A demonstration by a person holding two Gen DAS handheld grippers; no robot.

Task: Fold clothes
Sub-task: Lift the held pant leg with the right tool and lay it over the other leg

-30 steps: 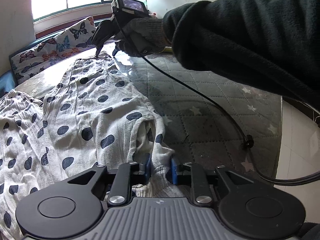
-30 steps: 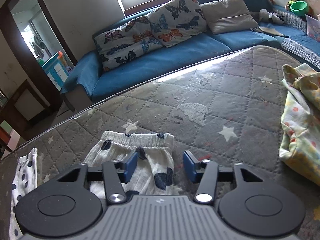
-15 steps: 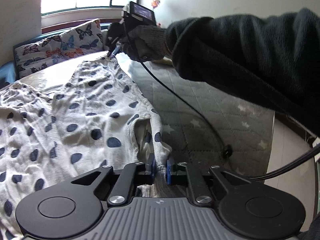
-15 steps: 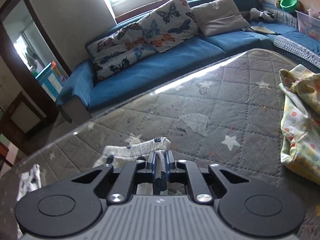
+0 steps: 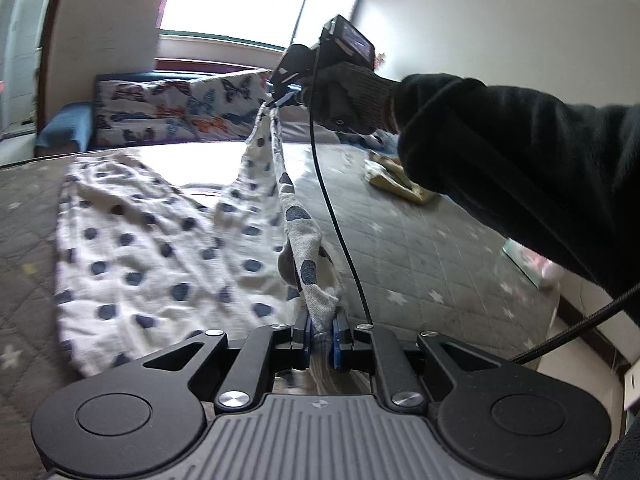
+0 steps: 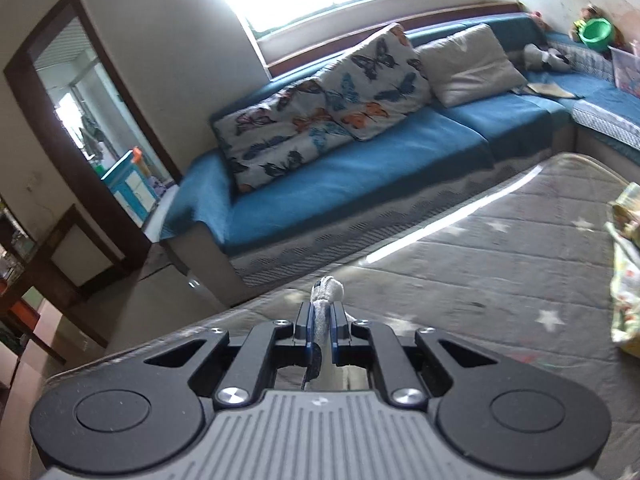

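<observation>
A white garment with dark blue dots (image 5: 160,248) lies partly on the grey quilted table (image 5: 420,248). My left gripper (image 5: 320,338) is shut on one corner of its edge. That edge runs taut and lifted up to my right gripper (image 5: 280,101), held by a gloved hand (image 5: 348,100) at the far side and shut on the other corner. In the right wrist view my right gripper (image 6: 321,326) pinches a bunched white tip of the garment (image 6: 327,292) above the table. The rest of the cloth is hidden there.
A yellow patterned garment (image 5: 396,178) lies on the table's right side, also seen in the right wrist view as a yellow patterned garment (image 6: 626,272). A blue sofa (image 6: 360,168) with butterfly cushions (image 6: 320,120) stands beyond the table. A black cable (image 5: 336,220) hangs from the right gripper.
Both grippers have risen with the garment's edge, pulling it off the table and stretching it taut between them. A second earlier both were open around it; they closed half a second ago.
</observation>
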